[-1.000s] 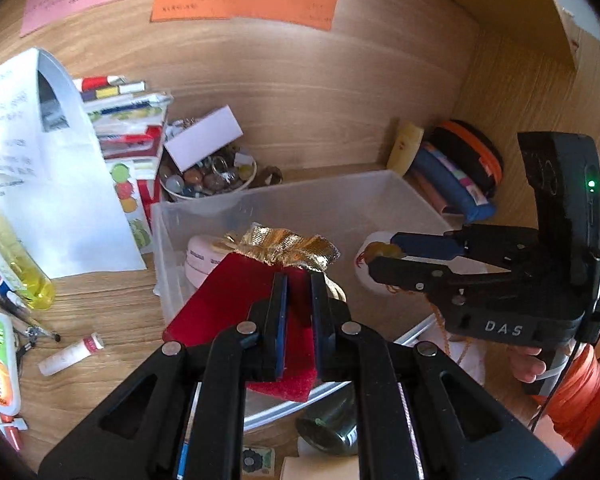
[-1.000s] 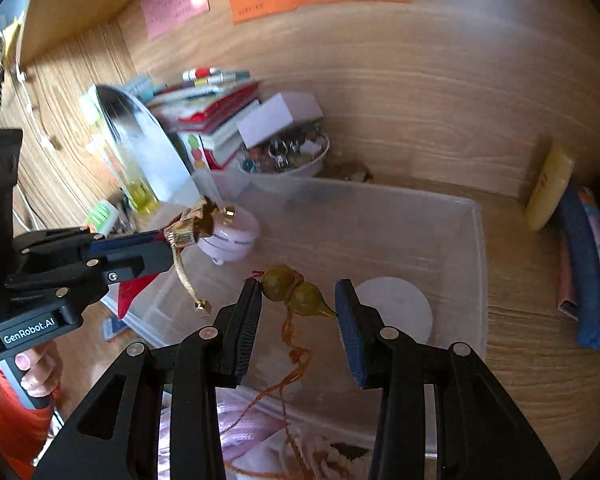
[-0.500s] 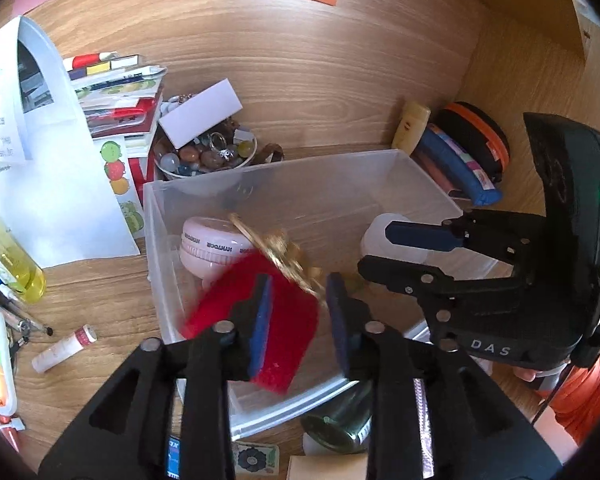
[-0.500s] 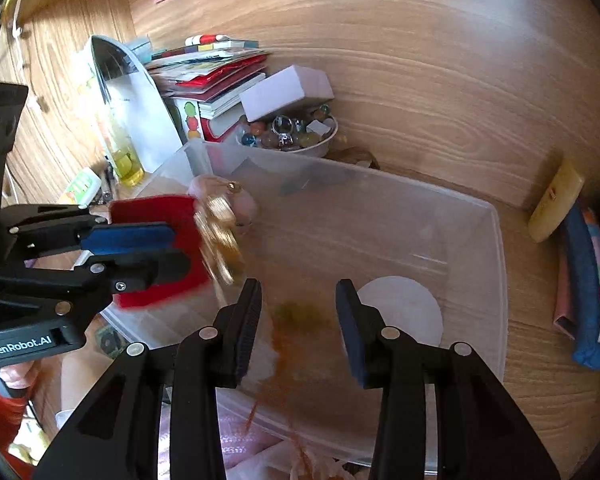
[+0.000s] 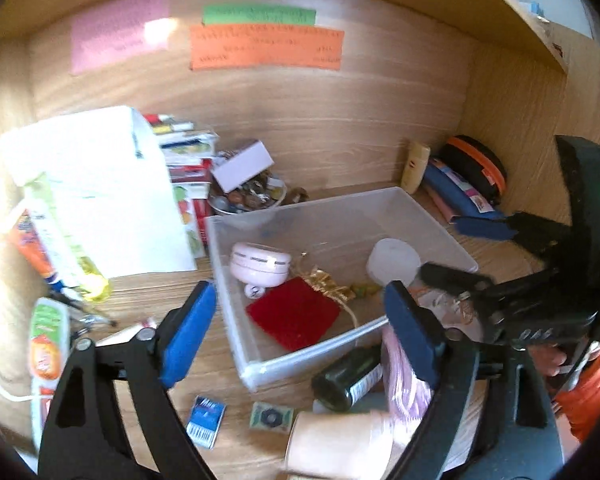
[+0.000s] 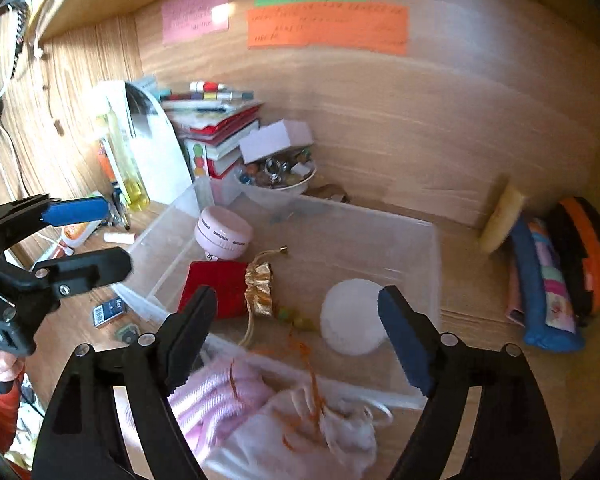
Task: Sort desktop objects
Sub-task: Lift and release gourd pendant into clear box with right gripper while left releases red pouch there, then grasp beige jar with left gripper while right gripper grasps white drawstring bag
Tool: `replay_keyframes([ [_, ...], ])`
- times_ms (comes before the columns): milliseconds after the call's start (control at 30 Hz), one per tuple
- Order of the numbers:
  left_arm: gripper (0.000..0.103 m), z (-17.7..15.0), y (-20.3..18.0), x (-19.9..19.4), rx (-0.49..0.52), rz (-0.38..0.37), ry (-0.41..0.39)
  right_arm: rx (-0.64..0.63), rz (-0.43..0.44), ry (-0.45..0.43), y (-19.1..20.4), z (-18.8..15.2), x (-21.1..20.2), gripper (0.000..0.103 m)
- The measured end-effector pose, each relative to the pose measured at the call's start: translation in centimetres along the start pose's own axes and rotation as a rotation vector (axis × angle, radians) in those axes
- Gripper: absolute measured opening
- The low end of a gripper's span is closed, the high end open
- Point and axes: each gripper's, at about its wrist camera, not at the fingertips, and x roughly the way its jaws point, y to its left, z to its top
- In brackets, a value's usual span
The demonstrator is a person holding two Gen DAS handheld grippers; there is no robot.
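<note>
Red velvet pouch with gold top (image 6: pixel 220 292) lying in clear plastic bin (image 6: pixel 432 264); left gripper (image 5: pixel 296 332) and right gripper (image 6: pixel 296 332) opening, empty; dark bottle (image 5: pixel 348 376), small cards outside, unsorted.

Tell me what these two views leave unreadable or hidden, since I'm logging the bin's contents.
- Orange note, right wrist view: writing blurred.
- Pink round case, left wrist view: label too small.
- Gourd charm, right wrist view: its cord runs into a motion-blurred pink-white bundle.
- Dark bottle, left wrist view: partly behind the left claw, whose jaws are opening, empty.
</note>
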Motion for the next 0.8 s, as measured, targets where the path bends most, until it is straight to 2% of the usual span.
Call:
replay_keyframes([
  [167, 0.092, -1.4, 0.4, -1.7, -0.013, 0.029, 0.008, 0.03, -0.065, -0.048, -0.8, -1.6, -3.1, 0.087],
  [267, 0.093, -2.3, 1.1, -2.6, -0.039, 0.012, 0.019, 0.04, -0.101, -0.048, -1.3, -2.6, -4.3, 0.087],
  [367, 0.093, -3.5, 1.4, -3.1, -0.056, -0.018, 0.046, 0.064, -0.099, -0.048, -1.9, -3.7, -5.5, 0.088],
  [467, 0.093, -4.9, 1.5, -3.4, -0.066, -0.013, 0.077, 0.083, -0.092, -0.051, -2.4, -5.0, -5.9, 0.089],
  [600, 0.094, -7.0, 1.9, -4.7, -0.076, 0.014, 0.075, 0.078, -0.154, -0.031, -2.8, -7.1, -5.2, 0.089],
  [667, 0.096, -7.9, 2.0, -5.1, -0.081, 0.022, 0.077, 0.1, -0.111, 0.011, -3.1, -8.2, -4.3, 0.089],
  [800, 0.097, -9.5, 1.1, -4.5, -0.055, -0.022, 0.133, 0.104, 0.006, 0.049, -2.8, -9.4, -2.8, 0.089],
])
